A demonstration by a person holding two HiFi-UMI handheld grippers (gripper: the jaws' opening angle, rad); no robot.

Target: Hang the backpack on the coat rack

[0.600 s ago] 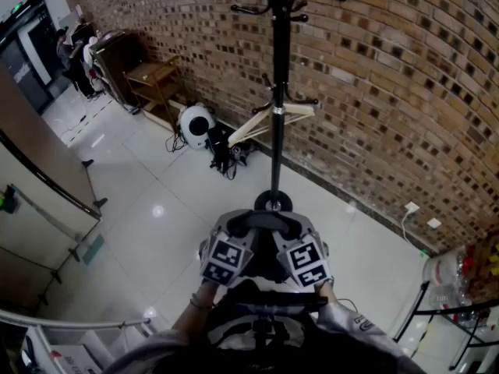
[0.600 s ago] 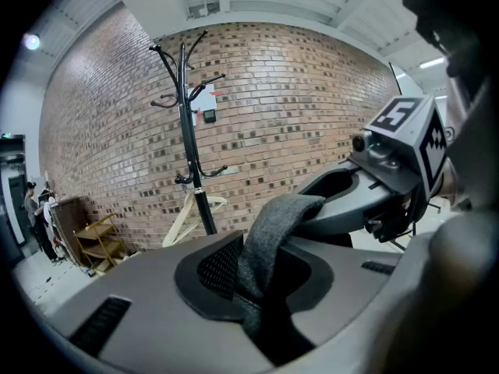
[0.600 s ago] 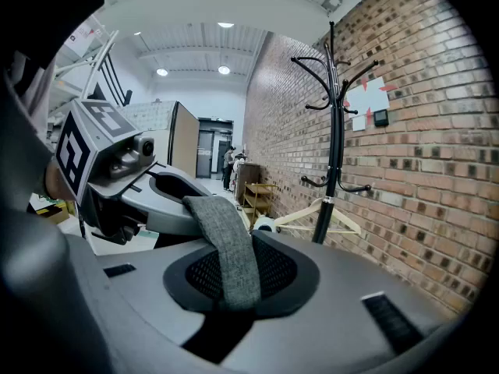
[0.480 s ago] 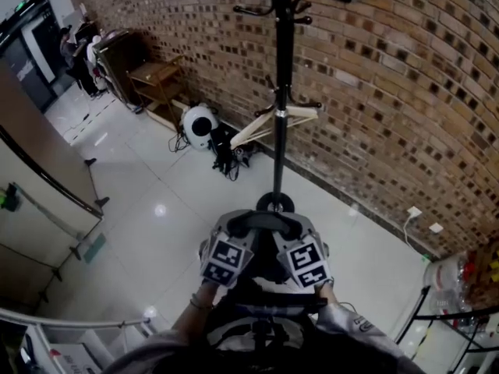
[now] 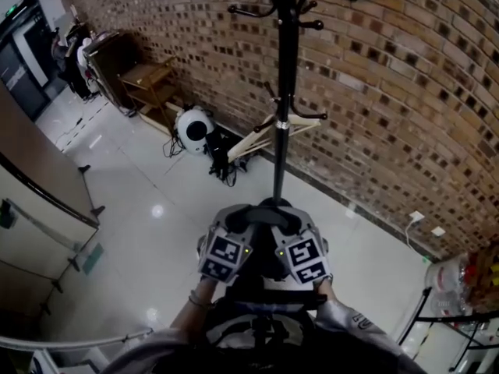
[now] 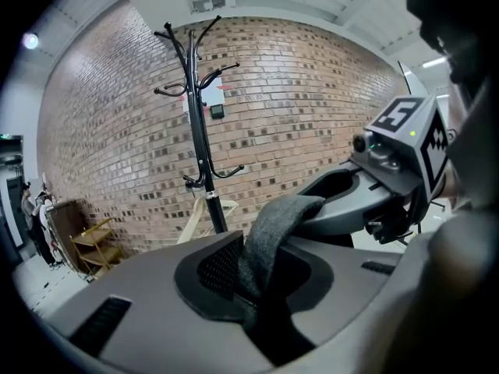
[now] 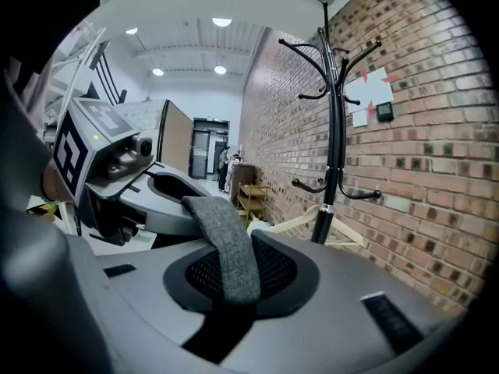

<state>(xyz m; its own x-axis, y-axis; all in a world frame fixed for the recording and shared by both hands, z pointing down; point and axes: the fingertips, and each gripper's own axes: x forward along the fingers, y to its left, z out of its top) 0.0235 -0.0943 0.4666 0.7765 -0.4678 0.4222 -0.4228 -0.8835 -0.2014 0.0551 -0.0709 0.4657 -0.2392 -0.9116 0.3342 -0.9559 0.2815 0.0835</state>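
Your left gripper (image 5: pixel 234 228) and right gripper (image 5: pixel 292 228) clamp the backpack handle (image 5: pixel 263 213); the coat rack (image 5: pixel 284 92) at twelve o'clock has drawn nearer, so hanging is close

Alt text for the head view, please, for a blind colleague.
The left gripper and right gripper, side by side, have jaws shut on the top handle of a backpack, held before a black coat rack by a brick wall.
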